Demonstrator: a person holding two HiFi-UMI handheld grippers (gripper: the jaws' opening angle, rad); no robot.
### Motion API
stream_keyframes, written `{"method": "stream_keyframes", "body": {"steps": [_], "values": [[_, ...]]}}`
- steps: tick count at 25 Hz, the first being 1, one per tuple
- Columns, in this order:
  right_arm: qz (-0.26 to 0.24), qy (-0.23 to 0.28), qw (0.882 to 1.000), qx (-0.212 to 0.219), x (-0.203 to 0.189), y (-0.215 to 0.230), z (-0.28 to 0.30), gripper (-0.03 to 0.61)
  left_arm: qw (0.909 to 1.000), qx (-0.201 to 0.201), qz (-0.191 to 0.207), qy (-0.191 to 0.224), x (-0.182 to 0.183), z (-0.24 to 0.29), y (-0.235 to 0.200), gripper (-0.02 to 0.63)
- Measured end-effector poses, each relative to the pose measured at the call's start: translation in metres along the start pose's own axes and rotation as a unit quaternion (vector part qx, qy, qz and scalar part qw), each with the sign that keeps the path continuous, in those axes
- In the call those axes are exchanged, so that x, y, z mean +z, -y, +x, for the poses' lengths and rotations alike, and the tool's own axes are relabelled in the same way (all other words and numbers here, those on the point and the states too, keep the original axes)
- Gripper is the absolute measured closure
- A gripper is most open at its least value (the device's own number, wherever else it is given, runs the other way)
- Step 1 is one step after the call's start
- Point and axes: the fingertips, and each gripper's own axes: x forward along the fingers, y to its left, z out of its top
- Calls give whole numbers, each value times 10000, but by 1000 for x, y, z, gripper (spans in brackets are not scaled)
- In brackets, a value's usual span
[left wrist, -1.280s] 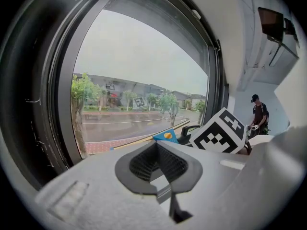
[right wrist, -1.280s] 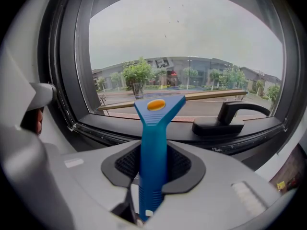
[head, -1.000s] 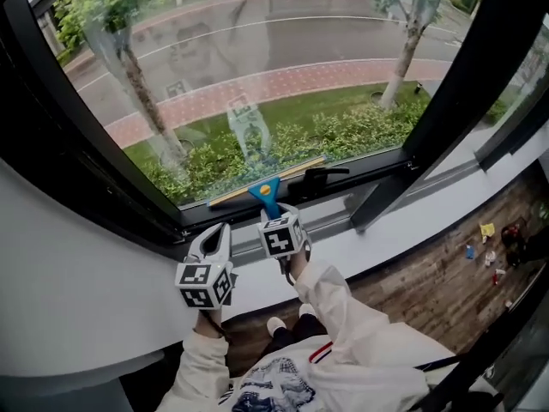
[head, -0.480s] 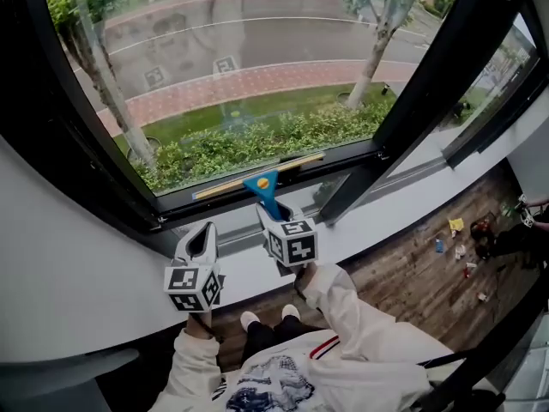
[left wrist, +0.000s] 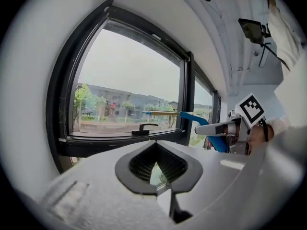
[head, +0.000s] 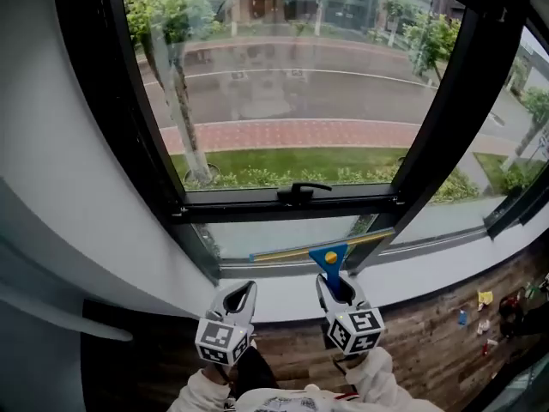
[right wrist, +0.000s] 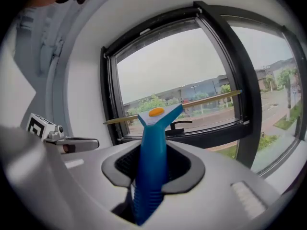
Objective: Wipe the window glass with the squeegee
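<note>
The squeegee [head: 329, 263] has a blue handle with an orange dot and a long yellowish blade. My right gripper [head: 337, 291] is shut on its handle and holds it upright, with the blade level in front of the low pane above the sill; whether it touches the glass I cannot tell. In the right gripper view the handle [right wrist: 151, 147] rises from between the jaws of the right gripper [right wrist: 151, 172]. The left gripper [head: 239, 299] hangs beside it to the left, shut and holding nothing. The big window glass [head: 292, 101] lies above and further off. The left gripper view shows the squeegee [left wrist: 211, 127] at right.
A black window frame with a black handle [head: 300, 191] crosses below the large pane. A slanted black post [head: 429, 144] stands at right. The white sill [head: 283, 288] runs under the squeegee. Small items lie on the wooden floor [head: 485, 316] at right.
The squeegee has come down from the bottom edge of the large pane to the low pane by the sill. Both grippers have dropped lower, and the head view has tilted up.
</note>
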Motion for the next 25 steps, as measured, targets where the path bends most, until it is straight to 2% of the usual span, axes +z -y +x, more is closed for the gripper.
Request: {"method": "stream_keyframes", "body": {"steps": [4,6,10,15,25], "values": [[-68,61,10000,-2,-10,31,-94,457,9997,117,-12,194,-1,-20,96,614],[5,59,10000,-43,-11,47,-136,457,9998,33,-4,216,4,-26,144,615],[101,158,9998,-48,-7,54,-198,457,9988,-42,356,329,26,-49,205,615],[69,366,9993,-2,4,46,-233,457,9978,-5,414,521,44,-69,236,615],[-185,498,9984,171,19,6,-268,457,9956,236,568,705,54,-129,250,615]]}}
